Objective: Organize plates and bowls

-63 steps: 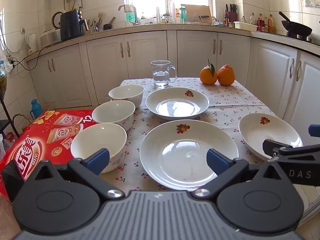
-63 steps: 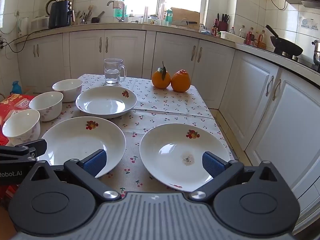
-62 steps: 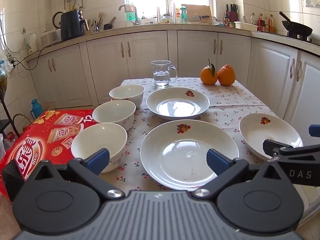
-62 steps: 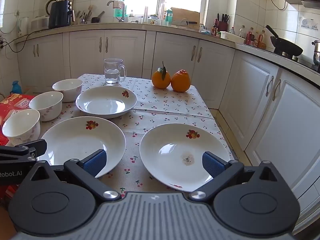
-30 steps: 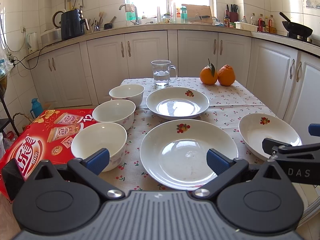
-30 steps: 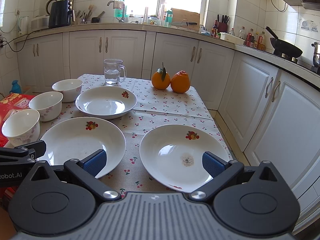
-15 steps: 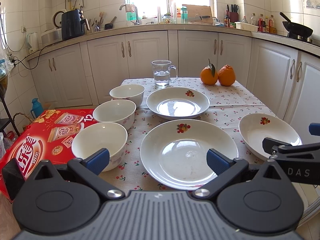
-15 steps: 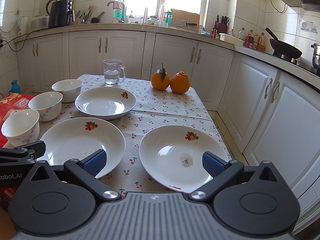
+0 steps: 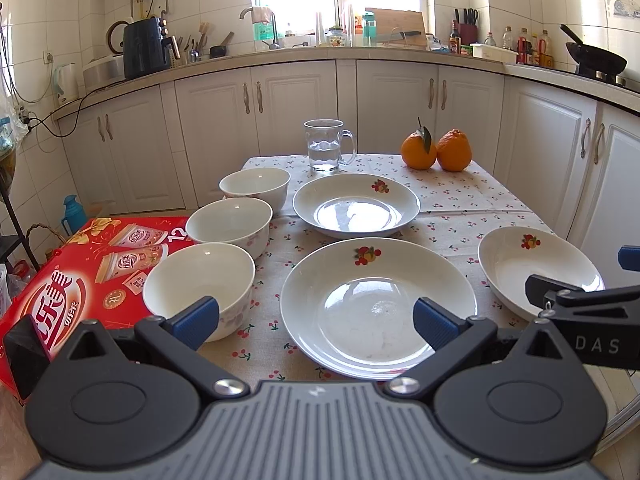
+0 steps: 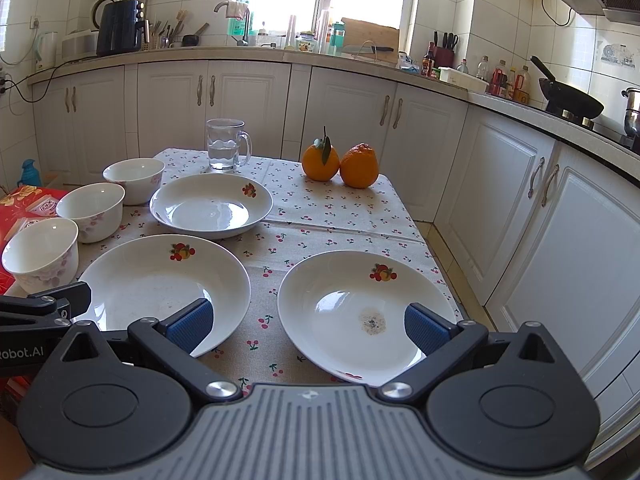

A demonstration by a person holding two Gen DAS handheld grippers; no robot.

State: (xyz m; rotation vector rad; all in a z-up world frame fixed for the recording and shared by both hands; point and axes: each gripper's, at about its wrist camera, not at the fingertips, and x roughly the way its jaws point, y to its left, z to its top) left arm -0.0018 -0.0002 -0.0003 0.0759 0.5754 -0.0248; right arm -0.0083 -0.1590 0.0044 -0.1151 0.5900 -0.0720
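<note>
Three white plates with a fruit motif lie on the cherry-print tablecloth: a large near one [image 9: 378, 308], a far one [image 9: 356, 204] and a right one [image 10: 360, 312] with a dark spot in its well. Down the table's left side runs a row of three white bowls, near [image 9: 200, 280], middle [image 9: 230, 224] and far [image 9: 256, 186]. My left gripper [image 9: 315, 320] hovers open at the large plate's near edge, empty. Over the right plate's near edge hangs my right gripper [image 10: 308, 327], also open and empty.
At the back of the table stand a glass mug of water [image 9: 326, 146] and two oranges [image 9: 436, 150]. A red carton [image 9: 60, 280] sits off the left edge. White cabinets [image 10: 500, 184] run close along the right and far sides.
Both views have barely drifted. No dish has moved, and both grippers stay open and empty.
</note>
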